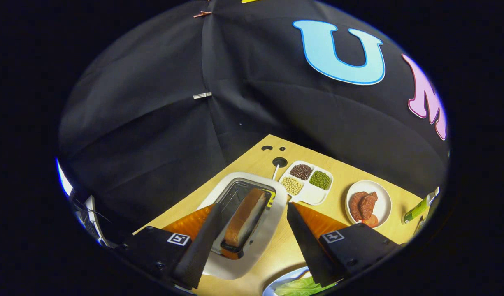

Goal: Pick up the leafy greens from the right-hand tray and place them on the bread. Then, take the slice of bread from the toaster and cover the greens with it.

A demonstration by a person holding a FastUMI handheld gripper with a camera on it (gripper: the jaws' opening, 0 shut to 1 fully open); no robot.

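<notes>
The tongs (252, 242) were held spread and empty above the toaster (272, 222), the bread slice (245, 220) upright in its slot between them (greens (299, 287) on a plate nearby), so the bread-lifting step was judged pending, needing descent and closure.

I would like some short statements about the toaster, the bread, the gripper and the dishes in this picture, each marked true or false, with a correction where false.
1. A slice of bread stands in the toaster slot. True.
2. The gripper is shut on the bread. False: its fingers are open, one on each side of the toaster, and neither touches the slice.
3. The divided dish beyond the toaster holds three kinds of beans. True.
4. The round plate holds leafy greens. False: it holds reddish-brown food; the greens lie near the right finger.
</notes>
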